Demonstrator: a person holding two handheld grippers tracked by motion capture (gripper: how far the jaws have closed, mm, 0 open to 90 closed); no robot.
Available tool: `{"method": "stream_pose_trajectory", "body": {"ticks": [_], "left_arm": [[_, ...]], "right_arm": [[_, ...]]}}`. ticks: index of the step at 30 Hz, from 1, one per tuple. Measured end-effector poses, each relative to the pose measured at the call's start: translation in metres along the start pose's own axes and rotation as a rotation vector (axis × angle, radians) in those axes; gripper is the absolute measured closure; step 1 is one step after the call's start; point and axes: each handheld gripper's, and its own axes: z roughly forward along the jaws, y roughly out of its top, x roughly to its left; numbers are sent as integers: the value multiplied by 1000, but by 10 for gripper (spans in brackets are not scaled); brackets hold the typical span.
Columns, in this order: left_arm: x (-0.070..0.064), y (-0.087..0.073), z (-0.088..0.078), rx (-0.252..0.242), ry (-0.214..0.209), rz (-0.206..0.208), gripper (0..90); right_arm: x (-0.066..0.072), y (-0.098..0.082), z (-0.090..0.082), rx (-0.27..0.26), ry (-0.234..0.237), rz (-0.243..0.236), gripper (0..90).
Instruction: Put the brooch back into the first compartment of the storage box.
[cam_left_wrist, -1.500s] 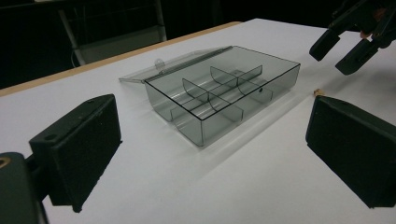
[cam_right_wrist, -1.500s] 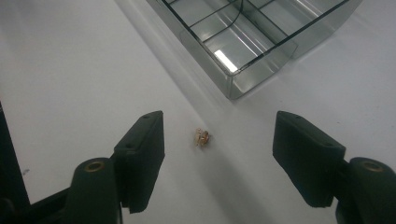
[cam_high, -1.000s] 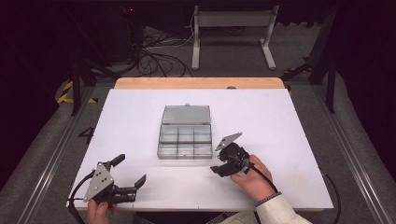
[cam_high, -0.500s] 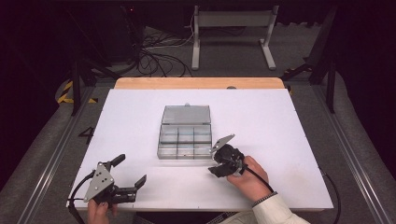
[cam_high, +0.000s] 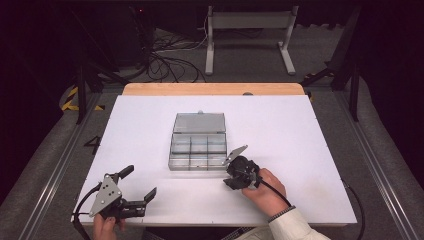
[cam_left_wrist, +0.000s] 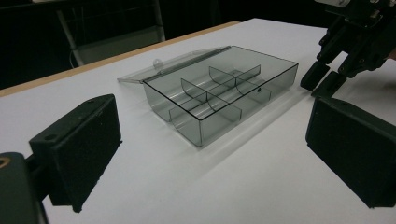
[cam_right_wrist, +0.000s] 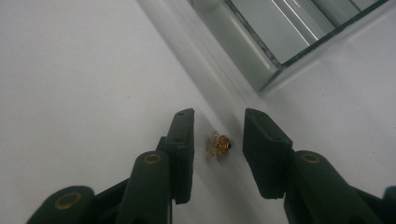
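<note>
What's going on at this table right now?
A person works at a white table with a gripper in each hand. The right gripper is down by the near corner of an open clear compartment box, its jaws just closing around a tiny amber bead-like piece lying on the table; the pads do not touch it yet. The left gripper rests with jaws wide apart near the table's front edge, holding nothing. The box's compartments look empty.

Amber bead (cam_right_wrist: 218, 145), smoky clear box (cam_high: 198, 141), white table (cam_high: 300, 130)
</note>
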Motion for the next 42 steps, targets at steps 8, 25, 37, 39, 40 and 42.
{"method": "stream_pose_trajectory", "body": {"ticks": [8, 25, 37, 39, 40, 42], "left_arm": [[0, 0, 0, 1, 2, 3, 39], [0, 0, 0, -1, 0, 2, 39], [-1, 0, 0, -1, 3, 2, 39], [-1, 0, 0, -1, 3, 3, 39], [-1, 0, 0, -3, 4, 1, 39], [-1, 0, 0, -4, 4, -1, 39]], "right_arm": [[0, 0, 0, -2, -2, 5, 748], [2, 0, -3, -18, -3, 1, 801], [1, -1, -18, -92, -15, 4, 801], [1, -1, -21, -110, -11, -3, 801], [1, -1, -21, -110, -11, -3, 801], [1, -2, -23, -124, -15, 1, 801]]}}
